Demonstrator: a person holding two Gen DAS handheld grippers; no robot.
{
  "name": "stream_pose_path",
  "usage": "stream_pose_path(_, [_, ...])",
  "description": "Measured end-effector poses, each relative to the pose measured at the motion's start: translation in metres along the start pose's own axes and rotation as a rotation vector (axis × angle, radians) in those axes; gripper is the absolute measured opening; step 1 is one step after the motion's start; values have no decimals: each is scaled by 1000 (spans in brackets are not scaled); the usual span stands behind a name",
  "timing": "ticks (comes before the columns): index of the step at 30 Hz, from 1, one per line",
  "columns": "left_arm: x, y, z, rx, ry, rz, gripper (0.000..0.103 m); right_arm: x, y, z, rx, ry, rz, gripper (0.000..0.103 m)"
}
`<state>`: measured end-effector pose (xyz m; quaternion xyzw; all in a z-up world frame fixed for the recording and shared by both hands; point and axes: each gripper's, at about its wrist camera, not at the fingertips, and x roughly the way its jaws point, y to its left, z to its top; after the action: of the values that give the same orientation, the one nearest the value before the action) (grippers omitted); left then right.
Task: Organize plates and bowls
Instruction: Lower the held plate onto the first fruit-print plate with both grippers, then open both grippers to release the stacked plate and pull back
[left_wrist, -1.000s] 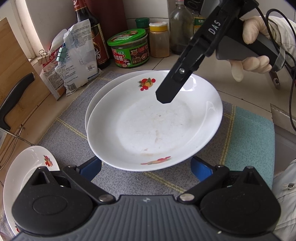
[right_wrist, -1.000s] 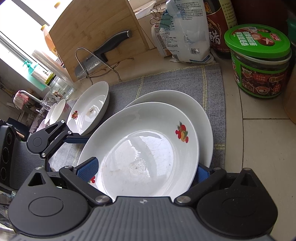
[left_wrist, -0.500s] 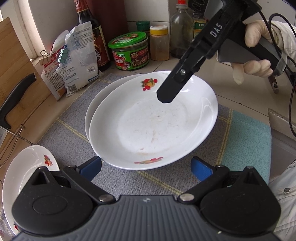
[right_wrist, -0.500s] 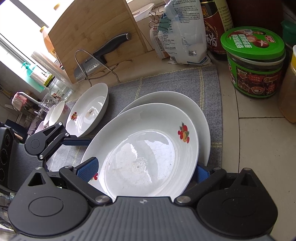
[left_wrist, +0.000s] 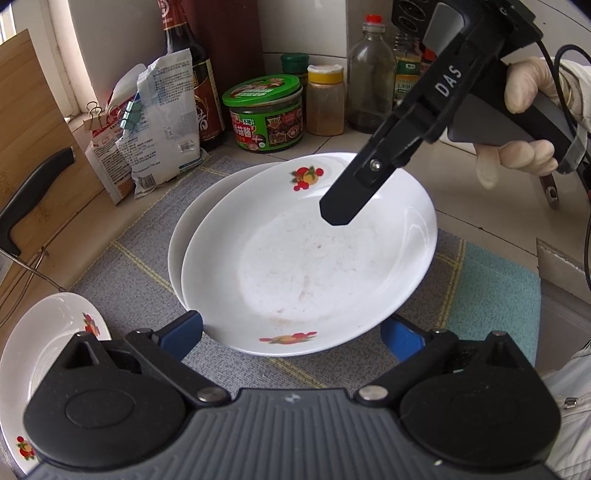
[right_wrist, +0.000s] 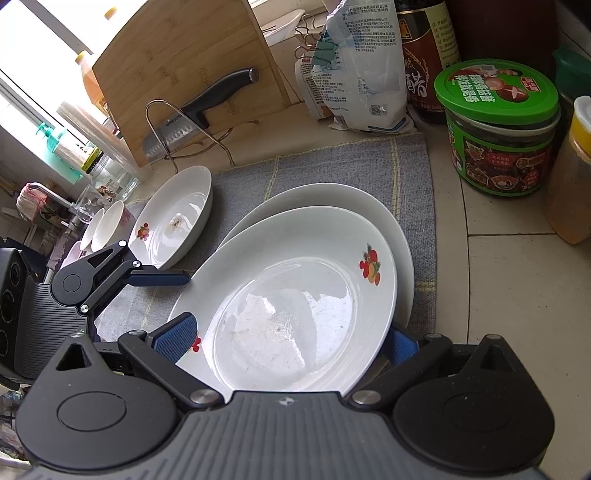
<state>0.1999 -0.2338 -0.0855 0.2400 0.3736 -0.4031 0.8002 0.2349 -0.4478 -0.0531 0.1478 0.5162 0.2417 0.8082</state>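
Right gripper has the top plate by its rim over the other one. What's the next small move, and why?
Probably lower the top plate and shift it to nest squarely: the right gripper holds it tilted and off-centre over the lower plate, whose far rim still shows.

The left wrist view looks down from close above the plate (left_wrist: 306, 258) on the grey mat (left_wrist: 122, 273), facing the jars at 12 o'clock. The right wrist view sits lower and nearer the same plate (right_wrist: 295, 295), facing the cutting board (right_wrist: 177, 74) at 11 o'clock. Both share the stacked plates, the mat, the green-lidded jar (left_wrist: 266, 110) and the knife (right_wrist: 207, 107).
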Motion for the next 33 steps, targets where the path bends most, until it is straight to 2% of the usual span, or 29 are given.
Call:
stream_pose_path(12, [-1,0,-1,-89,-17,10,102,2,8,4,7,25,-69,103])
stream_pose_path(33, [-13,-9,-5,-139,-70,33,102,2,18,-2,-45,49,-125,103])
